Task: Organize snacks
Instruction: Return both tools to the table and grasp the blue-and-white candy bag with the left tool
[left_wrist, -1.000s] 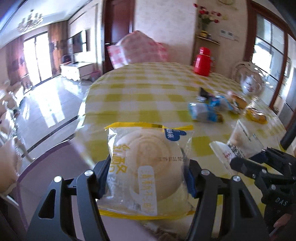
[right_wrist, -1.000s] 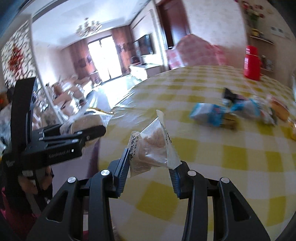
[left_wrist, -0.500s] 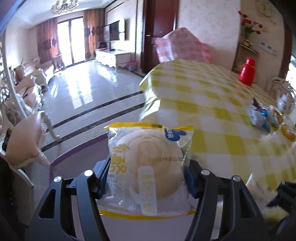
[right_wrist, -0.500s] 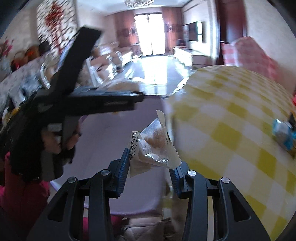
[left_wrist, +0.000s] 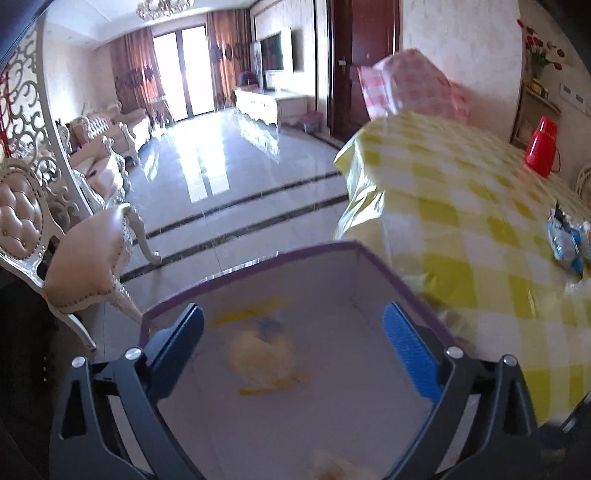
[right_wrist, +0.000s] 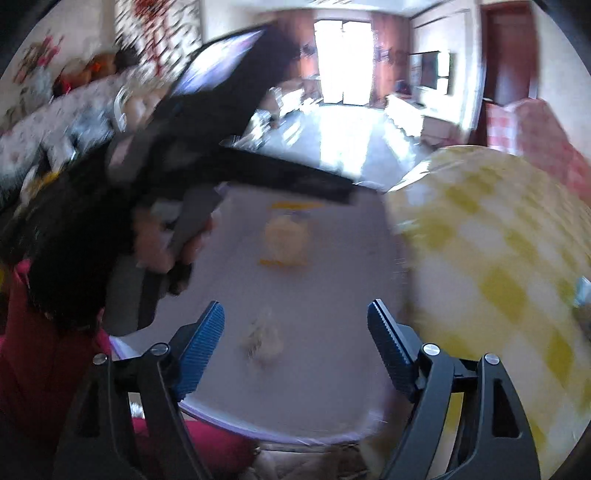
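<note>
My left gripper (left_wrist: 293, 334) is open and empty above a white box with a purple rim (left_wrist: 251, 263) beside the table. A round bun in a yellow-edged wrapper (left_wrist: 263, 356) lies in the box; it also shows, blurred, in the right wrist view (right_wrist: 285, 238). My right gripper (right_wrist: 295, 334) is open and empty over the same box (right_wrist: 347, 258). A small clear snack packet (right_wrist: 261, 338) is below it in the box, blurred. The left gripper's body (right_wrist: 236, 158) crosses the right wrist view.
The yellow checked table (left_wrist: 480, 206) stands right of the box, with blue snack packets (left_wrist: 567, 240) and a red flask (left_wrist: 543, 146) on it. A padded chair (left_wrist: 85, 254) stands left of the box. A pink checked chair back (left_wrist: 413, 85) is behind the table.
Both grippers have opened and let go of their snacks, which now lie in the box. Both have swung left from the table to over the box.
</note>
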